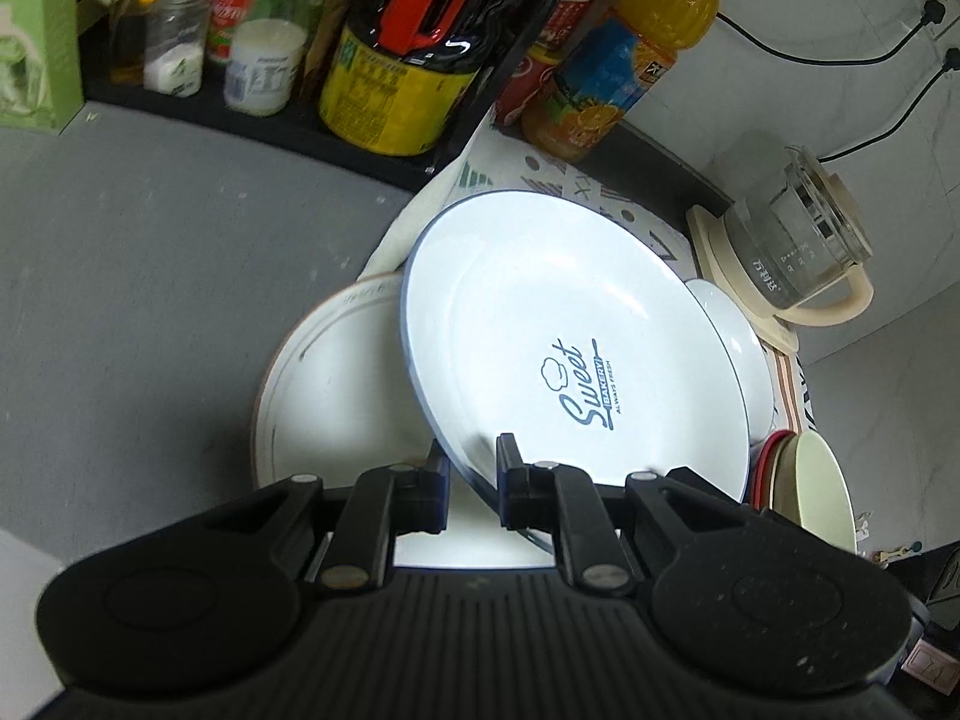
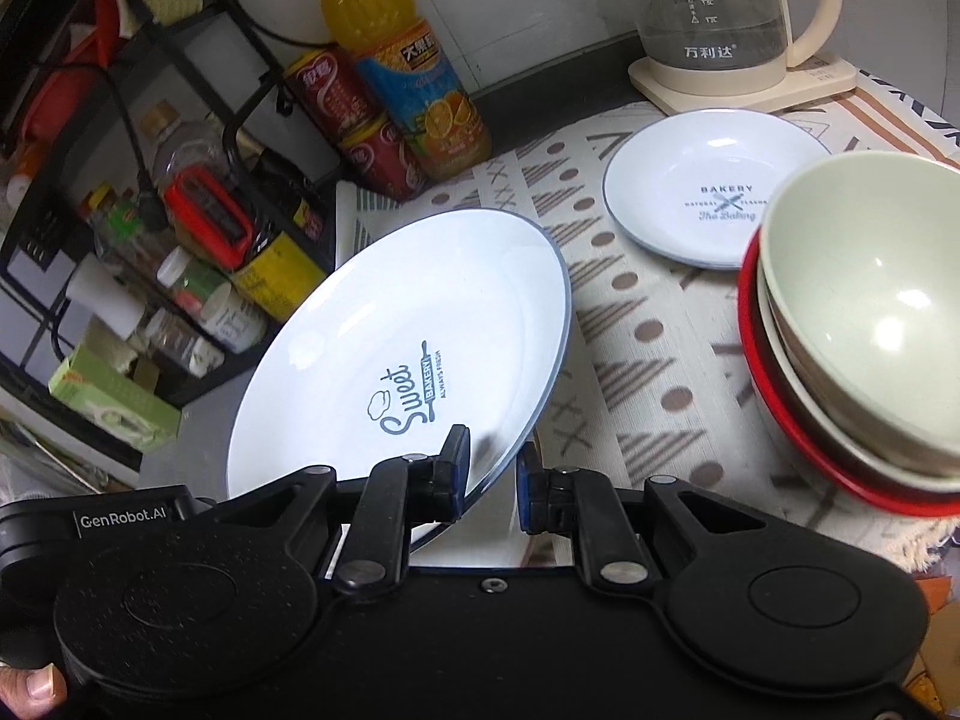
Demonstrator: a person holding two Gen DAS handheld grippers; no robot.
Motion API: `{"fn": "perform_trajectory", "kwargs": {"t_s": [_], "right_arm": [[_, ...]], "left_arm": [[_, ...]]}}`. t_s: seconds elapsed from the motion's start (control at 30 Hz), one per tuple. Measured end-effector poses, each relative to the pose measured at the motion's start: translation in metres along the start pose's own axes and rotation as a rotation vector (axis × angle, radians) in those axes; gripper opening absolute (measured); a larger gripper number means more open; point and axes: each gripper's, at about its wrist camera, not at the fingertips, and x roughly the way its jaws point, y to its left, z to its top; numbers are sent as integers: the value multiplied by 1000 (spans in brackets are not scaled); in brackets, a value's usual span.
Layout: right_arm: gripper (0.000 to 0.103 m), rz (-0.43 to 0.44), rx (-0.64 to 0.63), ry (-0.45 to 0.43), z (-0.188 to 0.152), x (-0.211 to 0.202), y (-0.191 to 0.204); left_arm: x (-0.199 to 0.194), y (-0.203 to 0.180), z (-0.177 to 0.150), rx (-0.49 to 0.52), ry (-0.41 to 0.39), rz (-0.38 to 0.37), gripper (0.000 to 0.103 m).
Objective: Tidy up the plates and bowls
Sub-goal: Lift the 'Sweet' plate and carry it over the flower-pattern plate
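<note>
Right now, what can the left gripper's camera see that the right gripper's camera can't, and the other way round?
Only the left wrist view shows the brown-rimmed plate lying on the grey counter, under the lifted plate.

Only the right wrist view shows the print on the small Bakery plate and the inside of the top green bowl.

Both show the big Sweet Bakery plate, tilted, with the left gripper and right gripper each shut on its rim, plus the orange juice bottle and glass kettle.
</note>
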Motion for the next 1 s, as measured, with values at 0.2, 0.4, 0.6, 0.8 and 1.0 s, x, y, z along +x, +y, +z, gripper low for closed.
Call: {"fn": "perform_trajectory", "kwargs": {"t_s": [0.2,0.4,0.6,0.8,1.0], "right_arm": [[15,-18,-30,19,-13,-3,-1],[15,-18,-46,42,-21,0,-2],[15,-16,-42,60,-22,7,-3],[15,-9,-58,60,-22,14,0],[15,-18,-80,74,-24,22,1]], "left_arm": [[-2,8,-19,-26,10,5,13],[-2,14,-27,-39,20,17,13],[0,18,-28,-51,29,32,13],[6,20,-29,-59,50,67,14],[15,24,-27,-72,83,93,16]]}}
